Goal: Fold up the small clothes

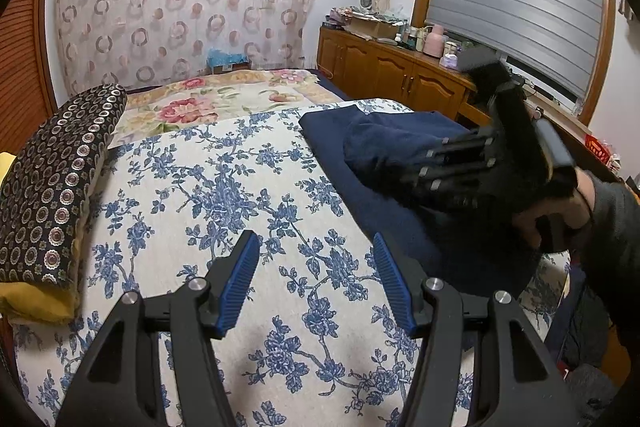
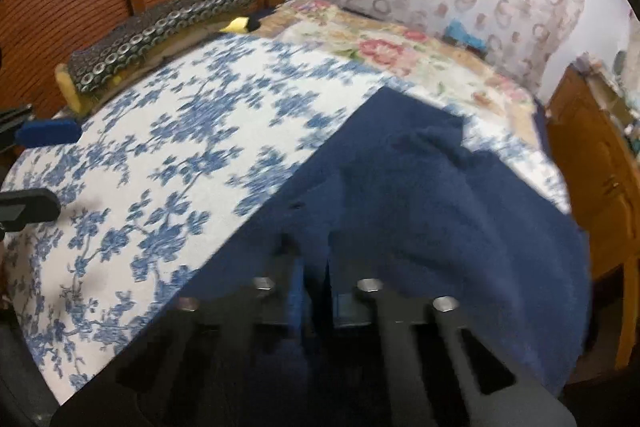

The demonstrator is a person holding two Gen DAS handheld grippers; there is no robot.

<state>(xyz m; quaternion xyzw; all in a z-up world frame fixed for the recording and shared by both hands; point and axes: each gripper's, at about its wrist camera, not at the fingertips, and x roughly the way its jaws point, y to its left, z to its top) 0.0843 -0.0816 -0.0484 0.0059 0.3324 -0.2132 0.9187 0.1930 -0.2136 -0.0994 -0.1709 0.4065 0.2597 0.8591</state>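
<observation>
A dark navy cloth (image 1: 384, 155) lies on the right side of the blue-flowered bedspread (image 1: 224, 187); part of it is folded over itself. In the left wrist view my left gripper (image 1: 316, 275) is open and empty, low over the bedspread, left of the cloth. My right gripper (image 1: 436, 167) reaches over the cloth from the right, held by a hand. In the right wrist view the right gripper (image 2: 314, 259) has its fingers close together on a raised fold of the navy cloth (image 2: 440, 211). The image is blurred.
A dark patterned pillow (image 1: 52, 179) over a yellow one lies along the bed's left edge. A pink-flowered blanket (image 1: 208, 99) covers the far end. A wooden cabinet (image 1: 392, 71) with clutter stands right of the bed under a shuttered window.
</observation>
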